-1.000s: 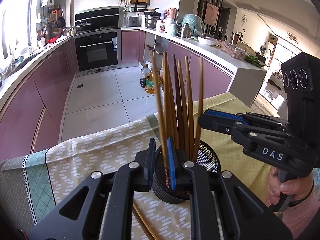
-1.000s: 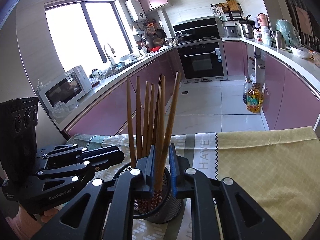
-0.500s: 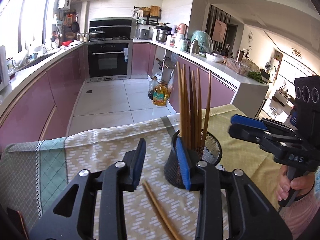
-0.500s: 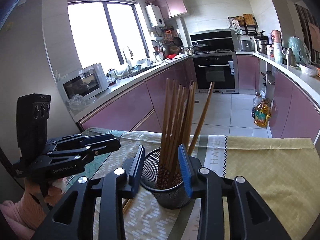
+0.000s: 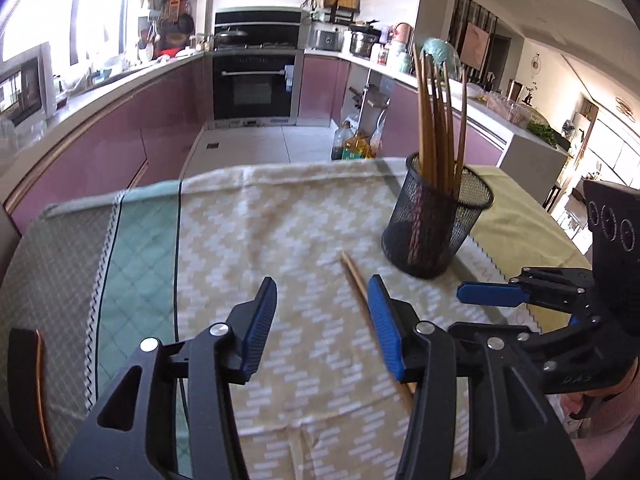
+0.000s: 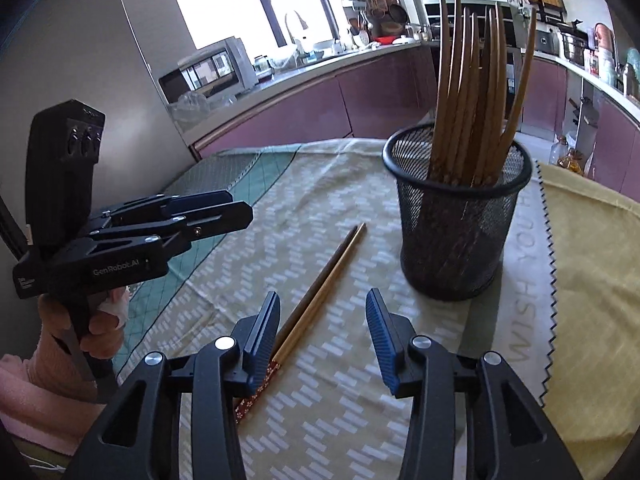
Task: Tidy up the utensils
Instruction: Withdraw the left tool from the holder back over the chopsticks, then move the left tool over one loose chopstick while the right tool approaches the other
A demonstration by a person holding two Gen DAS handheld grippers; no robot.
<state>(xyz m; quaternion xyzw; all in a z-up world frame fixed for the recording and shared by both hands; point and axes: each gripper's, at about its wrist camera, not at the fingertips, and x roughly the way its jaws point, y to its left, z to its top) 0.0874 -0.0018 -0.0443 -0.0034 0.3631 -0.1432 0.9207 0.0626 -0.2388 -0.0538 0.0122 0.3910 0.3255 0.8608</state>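
Wooden brown chopsticks (image 6: 474,92) stand in the black mesh cup (image 6: 456,232) at two o'clock. One loose pair of chopsticks (image 6: 320,292) lies on the table, so both grippers, left gripper (image 5: 322,326) and right gripper (image 6: 322,330), have their jaws spread to grab it.

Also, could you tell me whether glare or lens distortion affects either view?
Left wrist view: the window at upper left is blown out, and the counter edges bow. Right wrist view: the window is overexposed too, and the chopsticks in the mesh holder look curved by the fisheye.
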